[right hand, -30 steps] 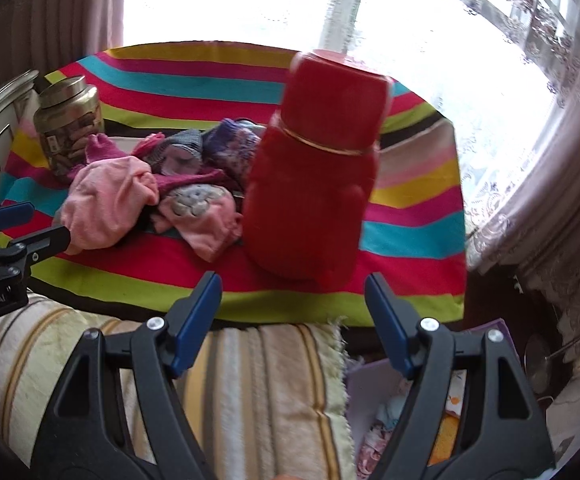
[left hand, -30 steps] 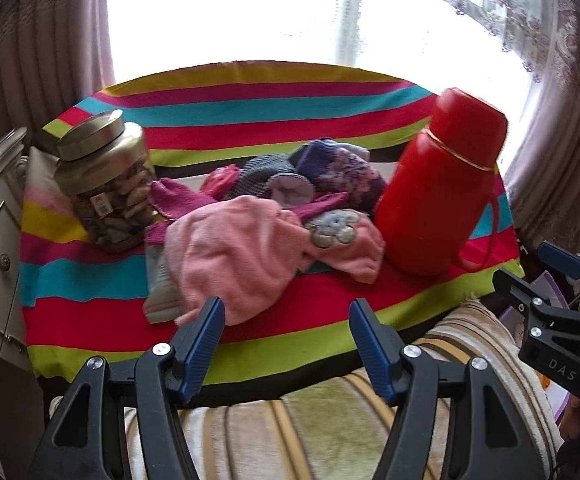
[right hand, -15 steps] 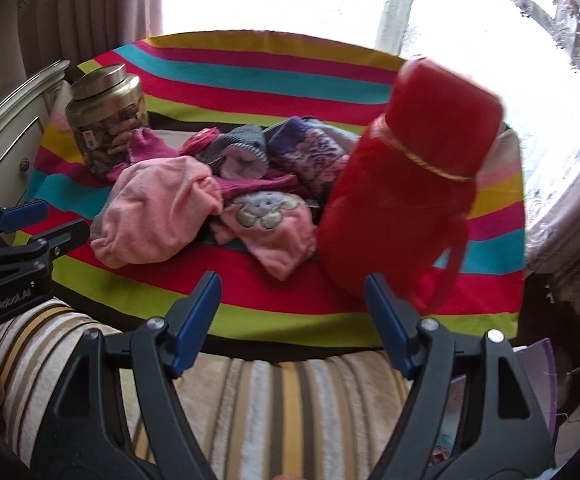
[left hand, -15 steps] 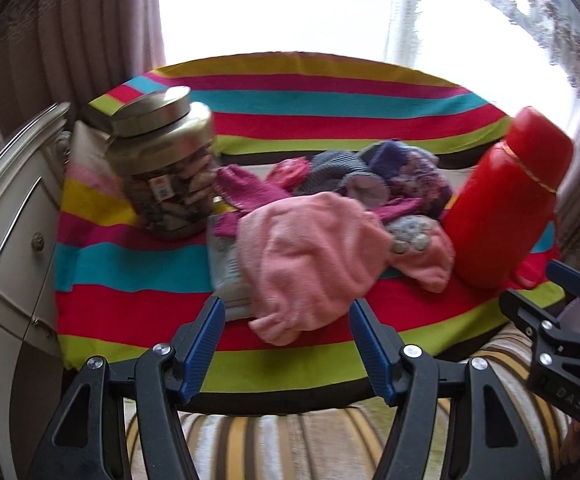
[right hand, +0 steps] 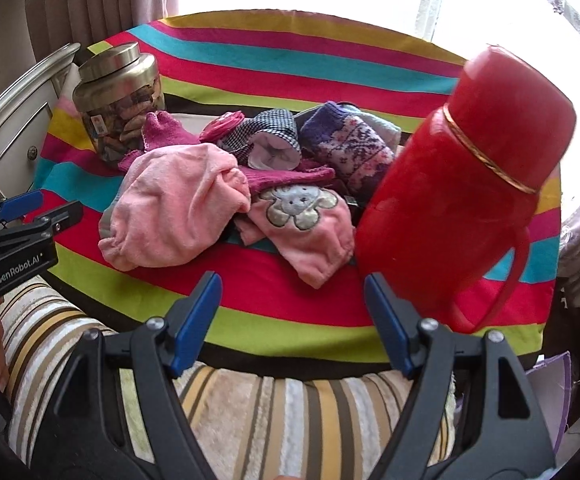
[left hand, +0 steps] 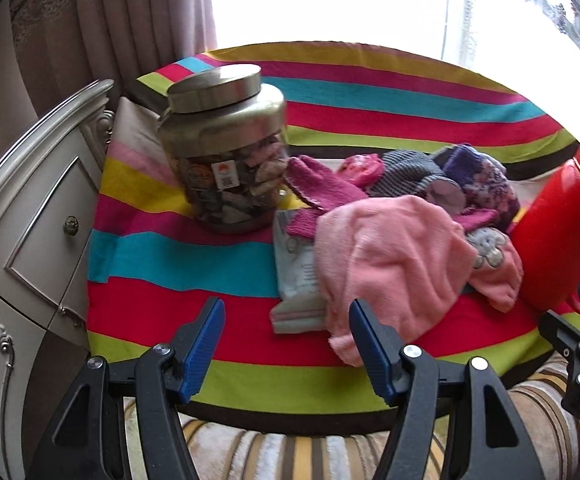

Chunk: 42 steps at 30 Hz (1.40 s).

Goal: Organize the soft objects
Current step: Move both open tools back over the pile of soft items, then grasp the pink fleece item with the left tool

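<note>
1. A round table point(right hand: 249, 328) under a striped cloth point(left hand: 370, 92) holds everything; its near rim curves just past both pairs of tongs, with a striped plush cushion point(right hand: 290, 412) below it at 6 o'clock.
2. Open cloth: in the left wrist view a bare band runs from 8 to 6 o'clock in front of the jar point(left hand: 229, 152); the far half toward the window at 12 o'clock is also bare.
3. The pile of soft things point(right hand: 249, 184) sits mid-table, between the jar at 10 o'clock and the red flask point(right hand: 462, 184) at 3 o'clock. The flask touches the pile's right edge.
4. Left tongs point(left hand: 285, 344): jaws well apart, empty, the right pad just in front of the pink fleece hat point(left hand: 390, 264); contact cannot be told.
5. Right tongs point(right hand: 292, 320): jaws wide, empty, short of the pile, the flask's handle near the right pad.
6. Only the left view shows a pale folded cloth point(left hand: 296, 276) under the hat and the carved dresser point(left hand: 21, 240) at 9 o'clock in full. Only the right view shows the whole flask and the appliqué on the pink mitten point(right hand: 306, 220).
7. Textures: fuzzy fleece, ribbed magenta knit point(left hand: 322, 188), houndstooth weave point(right hand: 265, 132), purple patterned knit point(right hand: 354, 148); glossy plastic flask with a gold ring; glass jar with a metal lid.
</note>
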{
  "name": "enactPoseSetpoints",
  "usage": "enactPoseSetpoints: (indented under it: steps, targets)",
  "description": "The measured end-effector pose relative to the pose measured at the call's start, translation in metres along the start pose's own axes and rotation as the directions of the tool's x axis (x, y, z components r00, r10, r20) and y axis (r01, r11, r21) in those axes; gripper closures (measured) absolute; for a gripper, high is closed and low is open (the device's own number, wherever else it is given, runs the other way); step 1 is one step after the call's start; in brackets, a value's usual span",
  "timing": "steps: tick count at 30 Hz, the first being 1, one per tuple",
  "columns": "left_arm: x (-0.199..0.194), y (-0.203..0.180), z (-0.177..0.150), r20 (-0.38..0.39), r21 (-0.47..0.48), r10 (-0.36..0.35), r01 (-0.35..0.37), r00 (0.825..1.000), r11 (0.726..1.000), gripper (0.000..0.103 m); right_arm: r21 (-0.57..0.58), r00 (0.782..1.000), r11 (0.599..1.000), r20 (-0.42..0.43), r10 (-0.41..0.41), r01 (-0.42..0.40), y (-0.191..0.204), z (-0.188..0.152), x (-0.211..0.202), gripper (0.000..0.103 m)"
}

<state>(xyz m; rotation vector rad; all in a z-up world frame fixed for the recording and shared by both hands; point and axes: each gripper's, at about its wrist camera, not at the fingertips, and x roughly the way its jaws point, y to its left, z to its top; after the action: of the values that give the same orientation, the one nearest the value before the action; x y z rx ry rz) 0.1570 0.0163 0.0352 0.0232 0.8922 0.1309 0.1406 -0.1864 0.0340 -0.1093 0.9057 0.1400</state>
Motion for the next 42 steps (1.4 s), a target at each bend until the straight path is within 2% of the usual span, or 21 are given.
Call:
enactPoseSetpoints:
  steps: [5, 7, 9, 12, 16, 23, 29, 32, 36, 39, 42]
  targets:
    - [0.014, 0.024, 0.004, -0.023, -0.073, -0.022, 0.020, 1.000, 0.997, 0.038, -0.012, 0.999, 1.000, -0.024, 0.028, -0.028, 0.006, 0.007, 0.011, 0.027]
    - [0.021, 0.033, 0.005, -0.040, -0.113, -0.067, 0.062, 0.997, 0.992, 0.038, -0.013, 0.999, 0.999, -0.031, 0.036, -0.037, 0.009, 0.009, 0.016, 0.027]
    - [0.032, 0.040, 0.004, -0.075, -0.157, -0.143, 0.130, 0.987, 0.979, 0.038, -0.012, 0.998, 0.999, -0.041, 0.046, -0.046, 0.010, 0.011, 0.020, 0.027]
    - [0.043, 0.041, 0.004, -0.111, -0.182, -0.208, 0.186, 0.972, 0.966, 0.038, -0.006, 0.998, 0.999, -0.053, 0.042, -0.043, 0.012, 0.013, 0.026, 0.027]
    - [0.054, 0.028, 0.005, -0.142, -0.151, -0.269, 0.248, 0.952, 0.957, 0.038, 0.018, 0.997, 0.999, -0.074, 0.032, -0.031, 0.008, 0.015, 0.034, 0.027]
    - [0.061, 0.001, 0.010, -0.175, -0.090, -0.325, 0.314, 0.929, 0.945, 0.038, 0.040, 0.996, 0.999, -0.091, 0.011, -0.007, 0.003, 0.017, 0.038, 0.027]
    - [0.062, -0.022, 0.012, -0.182, -0.042, -0.410, 0.409, 0.894, 0.912, 0.038, 0.039, 0.995, 0.999, -0.096, -0.019, 0.022, 0.000, 0.017, 0.038, 0.027]
    - [0.062, -0.028, 0.012, -0.180, -0.016, -0.406, 0.410, 0.896, 0.912, 0.038, 0.030, 0.994, 0.999, -0.100, -0.041, 0.044, -0.001, 0.018, 0.038, 0.027]
    - [0.063, -0.013, 0.012, -0.176, -0.075, -0.427, 0.421, 0.887, 0.904, 0.038, 0.011, 0.995, 0.999, -0.094, -0.043, 0.045, 0.002, 0.021, 0.037, 0.027]
    - [0.069, -0.002, 0.016, -0.174, -0.125, -0.475, 0.459, 0.863, 0.880, 0.038, -0.006, 0.996, 0.999, -0.082, -0.043, 0.042, 0.004, 0.027, 0.036, 0.027]
    - [0.074, -0.007, 0.019, -0.194, -0.094, -0.464, 0.454, 0.864, 0.886, 0.038, -0.026, 0.997, 0.999, -0.071, -0.040, 0.038, 0.006, 0.034, 0.039, 0.027]
